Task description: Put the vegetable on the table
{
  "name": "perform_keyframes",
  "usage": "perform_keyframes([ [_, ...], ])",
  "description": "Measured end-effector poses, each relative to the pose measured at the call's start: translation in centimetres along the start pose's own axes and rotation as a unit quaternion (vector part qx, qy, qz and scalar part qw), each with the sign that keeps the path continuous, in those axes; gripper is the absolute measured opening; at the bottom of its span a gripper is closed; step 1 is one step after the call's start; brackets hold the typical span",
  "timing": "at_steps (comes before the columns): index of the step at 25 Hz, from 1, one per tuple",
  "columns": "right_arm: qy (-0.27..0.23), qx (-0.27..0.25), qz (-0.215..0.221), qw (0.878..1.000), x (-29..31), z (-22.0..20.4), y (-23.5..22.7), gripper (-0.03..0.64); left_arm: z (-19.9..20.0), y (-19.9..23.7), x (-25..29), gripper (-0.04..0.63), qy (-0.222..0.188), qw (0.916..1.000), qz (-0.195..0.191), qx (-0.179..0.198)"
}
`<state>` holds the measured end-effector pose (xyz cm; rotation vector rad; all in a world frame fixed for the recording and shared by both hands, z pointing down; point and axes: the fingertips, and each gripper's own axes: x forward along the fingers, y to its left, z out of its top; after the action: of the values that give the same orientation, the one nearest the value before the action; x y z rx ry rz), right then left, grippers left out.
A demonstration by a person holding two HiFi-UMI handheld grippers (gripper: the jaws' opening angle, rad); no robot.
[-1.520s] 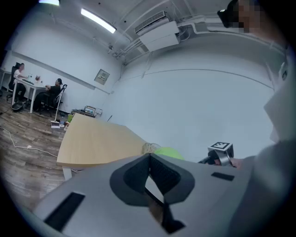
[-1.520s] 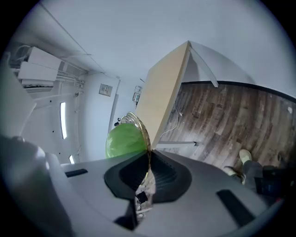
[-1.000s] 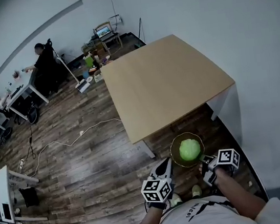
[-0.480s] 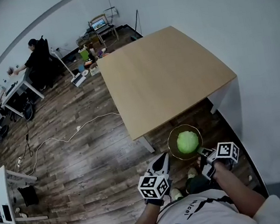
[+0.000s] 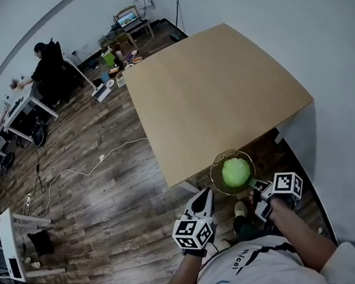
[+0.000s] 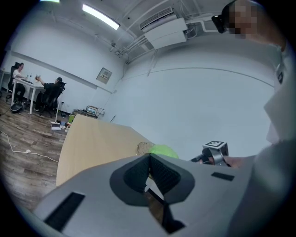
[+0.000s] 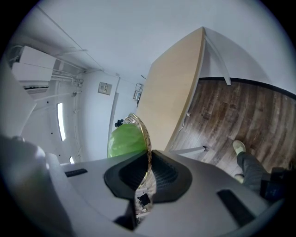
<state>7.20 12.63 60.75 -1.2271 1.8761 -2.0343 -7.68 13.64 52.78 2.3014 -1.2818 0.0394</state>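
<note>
At table (image 5: 215, 87) edge: round vegetable (image 5: 235, 171) in bowl (image 5: 217, 180), right gripper (image 7: 148, 172) clamping rim.

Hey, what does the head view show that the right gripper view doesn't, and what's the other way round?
Only the head view shows the left gripper, people seated at desks, and a white cable on the floor. Only the right gripper view shows the right gripper shut on the rim of the glass bowl, and a wall air conditioner. Both show the green vegetable lying in that bowl, by the near edge of the wooden table.
</note>
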Motion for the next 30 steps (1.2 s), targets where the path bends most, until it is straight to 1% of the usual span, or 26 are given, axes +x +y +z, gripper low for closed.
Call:
perform_keyframes([
  [10,0.03,-0.009,0.0,1.0,6.2,10.6,0.8,0.031,4.6,3.4,9.7,0.012,-0.005,0.9993,0.035,-0.009],
  [17,0.029,0.001,-0.009,1.0,9.8,14.7,-0.2,0.031,6.0,5.9,14.1,0.012,0.003,0.9991,0.042,0.001],
  [22,0.022,0.011,-0.019,1.0,14.1,16.7,-1.1,0.031,6.5,9.9,17.6,0.012,0.01,0.9994,0.034,-0.001],
  [30,-0.009,0.024,-0.032,0.999,20.6,20.7,-1.2,0.032,8.5,15.2,24.5,0.012,0.037,0.9991,-0.013,0.018],
])
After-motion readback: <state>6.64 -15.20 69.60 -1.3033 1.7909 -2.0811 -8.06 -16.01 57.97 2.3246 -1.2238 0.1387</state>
